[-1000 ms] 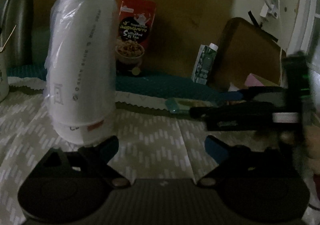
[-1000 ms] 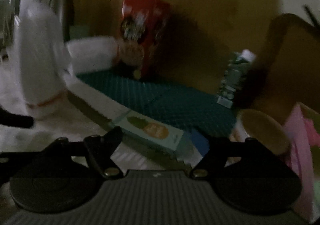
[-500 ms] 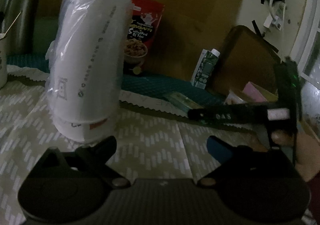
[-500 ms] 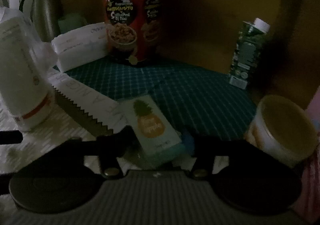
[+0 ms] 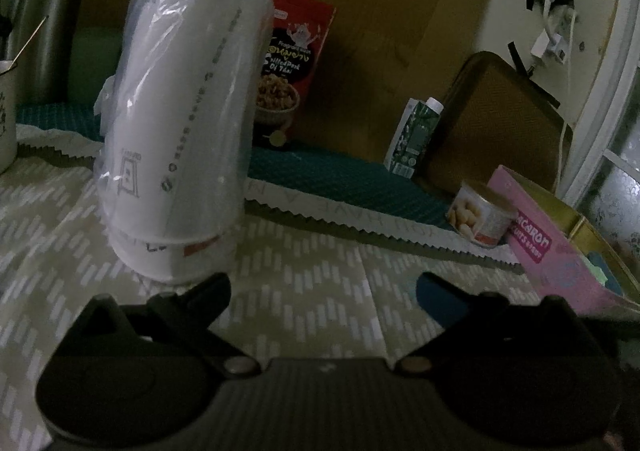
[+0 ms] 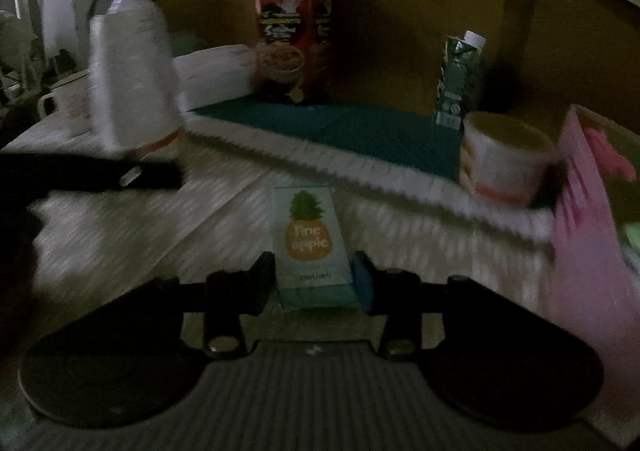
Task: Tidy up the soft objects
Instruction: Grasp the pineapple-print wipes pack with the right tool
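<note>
Since the earlier frame, the pineapple packet (image 6: 311,247) has been drawn off the teal mat (image 6: 360,131) onto the patterned cloth, clenched by the right gripper (image 6: 314,279), whose jaws have just been closing. Beside the bagged cup stack (image 5: 180,131), the left gripper (image 5: 324,287) is spread wide, empty. Placement likely follows.

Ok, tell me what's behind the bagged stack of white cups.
Behind the bagged stack of white cups stands a red snack box, partly covered by it. In the right wrist view a white wrapped pack also lies behind the stack; the stack hides its far end.
</note>
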A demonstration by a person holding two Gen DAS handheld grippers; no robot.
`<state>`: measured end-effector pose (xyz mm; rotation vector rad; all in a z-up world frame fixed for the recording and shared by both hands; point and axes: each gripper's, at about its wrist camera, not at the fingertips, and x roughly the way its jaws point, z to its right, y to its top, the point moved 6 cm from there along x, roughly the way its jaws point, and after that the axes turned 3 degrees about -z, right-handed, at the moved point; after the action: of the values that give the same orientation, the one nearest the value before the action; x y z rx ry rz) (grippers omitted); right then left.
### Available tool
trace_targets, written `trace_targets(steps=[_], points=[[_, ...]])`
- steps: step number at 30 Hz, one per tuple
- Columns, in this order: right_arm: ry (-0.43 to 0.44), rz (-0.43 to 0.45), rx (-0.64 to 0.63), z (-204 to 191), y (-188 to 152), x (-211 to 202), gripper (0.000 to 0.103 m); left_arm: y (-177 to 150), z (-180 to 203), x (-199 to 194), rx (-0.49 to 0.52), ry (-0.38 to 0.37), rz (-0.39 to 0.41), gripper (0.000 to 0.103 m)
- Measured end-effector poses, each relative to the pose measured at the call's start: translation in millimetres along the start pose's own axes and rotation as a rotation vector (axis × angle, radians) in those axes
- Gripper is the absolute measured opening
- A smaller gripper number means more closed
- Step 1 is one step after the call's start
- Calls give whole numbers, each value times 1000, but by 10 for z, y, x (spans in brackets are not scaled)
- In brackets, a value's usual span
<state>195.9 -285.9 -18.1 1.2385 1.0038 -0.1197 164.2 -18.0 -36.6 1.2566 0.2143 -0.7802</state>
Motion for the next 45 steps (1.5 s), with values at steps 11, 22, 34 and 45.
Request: trace_targets(steps=[11, 22, 34, 45], points=[[-66, 76, -1, -230, -522, -488, 57, -82, 35, 1, 32, 40, -49, 103], [-41, 97, 27, -194, -566, -500, 68, -128, 88, 7, 80, 111, -61, 103], [-32, 98, 50, -193, -599, -522, 85, -109, 4, -51, 13, 54, -31, 103], [-18, 66, 46, -208, -608, -486, 103, -108, 11, -53, 19, 55, -32, 103]])
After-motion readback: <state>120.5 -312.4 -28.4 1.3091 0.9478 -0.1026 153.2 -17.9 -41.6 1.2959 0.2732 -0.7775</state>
